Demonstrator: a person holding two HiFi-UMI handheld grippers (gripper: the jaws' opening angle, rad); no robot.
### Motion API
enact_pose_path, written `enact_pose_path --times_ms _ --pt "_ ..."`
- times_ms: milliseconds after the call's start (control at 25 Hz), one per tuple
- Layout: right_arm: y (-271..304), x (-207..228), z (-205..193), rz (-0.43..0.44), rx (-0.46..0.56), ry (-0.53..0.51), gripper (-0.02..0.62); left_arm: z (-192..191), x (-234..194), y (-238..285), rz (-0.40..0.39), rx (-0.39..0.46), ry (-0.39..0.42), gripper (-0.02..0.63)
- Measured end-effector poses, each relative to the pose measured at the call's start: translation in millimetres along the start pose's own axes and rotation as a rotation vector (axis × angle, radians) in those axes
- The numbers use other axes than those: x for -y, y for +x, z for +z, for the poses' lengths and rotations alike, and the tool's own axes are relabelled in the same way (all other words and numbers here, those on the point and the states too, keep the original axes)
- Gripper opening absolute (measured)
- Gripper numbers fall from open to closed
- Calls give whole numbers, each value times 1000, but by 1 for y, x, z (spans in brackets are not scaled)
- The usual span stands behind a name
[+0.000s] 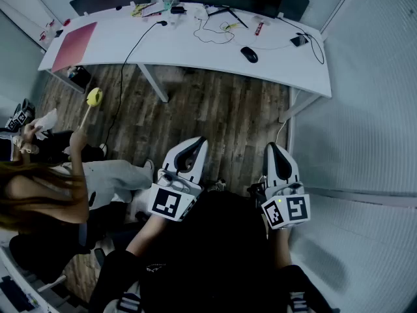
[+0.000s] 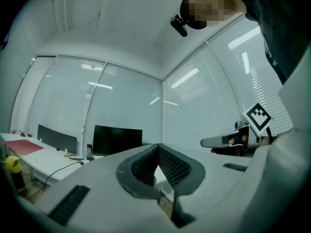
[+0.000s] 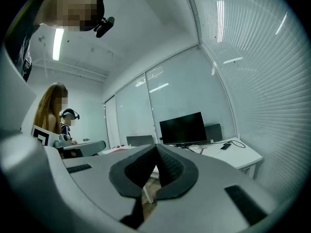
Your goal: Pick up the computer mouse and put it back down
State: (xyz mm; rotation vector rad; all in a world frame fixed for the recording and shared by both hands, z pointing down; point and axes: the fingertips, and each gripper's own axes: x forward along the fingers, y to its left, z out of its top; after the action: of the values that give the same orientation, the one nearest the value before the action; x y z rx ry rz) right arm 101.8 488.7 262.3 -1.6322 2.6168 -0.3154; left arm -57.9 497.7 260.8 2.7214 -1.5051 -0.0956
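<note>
Two white, smooth-shelled grippers are hanging level above the wood-plank floor (image 1: 221, 109), well short of the desk. The left gripper (image 1: 192, 150) and the right gripper (image 1: 279, 159) are each pressing their ribbed dark rubber pads (image 2: 175, 166) together, with nothing between them. The computer mouse (image 1: 249, 55), a small rounded black shape, is lying far off on the curved white desk (image 1: 176, 52), right of centre, near a looping thin cable (image 1: 210, 39).

Desk (image 1: 182, 51) top: smooth matt white. Floor (image 1: 221, 116): grained wood planks. Computer mouse (image 1: 249, 55), 1 o'clock: black plastic. Left gripper (image 2: 156, 146) pads (image 2: 172, 165): dark, ribbed, matt.
</note>
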Motion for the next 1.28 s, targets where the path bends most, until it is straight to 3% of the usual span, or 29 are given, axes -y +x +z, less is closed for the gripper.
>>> enact_pose_path --times_ms 720,1280 --pt "0 20 -6 -2 -15 10 -2 -9 11 20 -17 -16 2 6" --pt "30 38 -6 -18 -30 19 -2 -16 -13 51 -4 -28 -14 6"
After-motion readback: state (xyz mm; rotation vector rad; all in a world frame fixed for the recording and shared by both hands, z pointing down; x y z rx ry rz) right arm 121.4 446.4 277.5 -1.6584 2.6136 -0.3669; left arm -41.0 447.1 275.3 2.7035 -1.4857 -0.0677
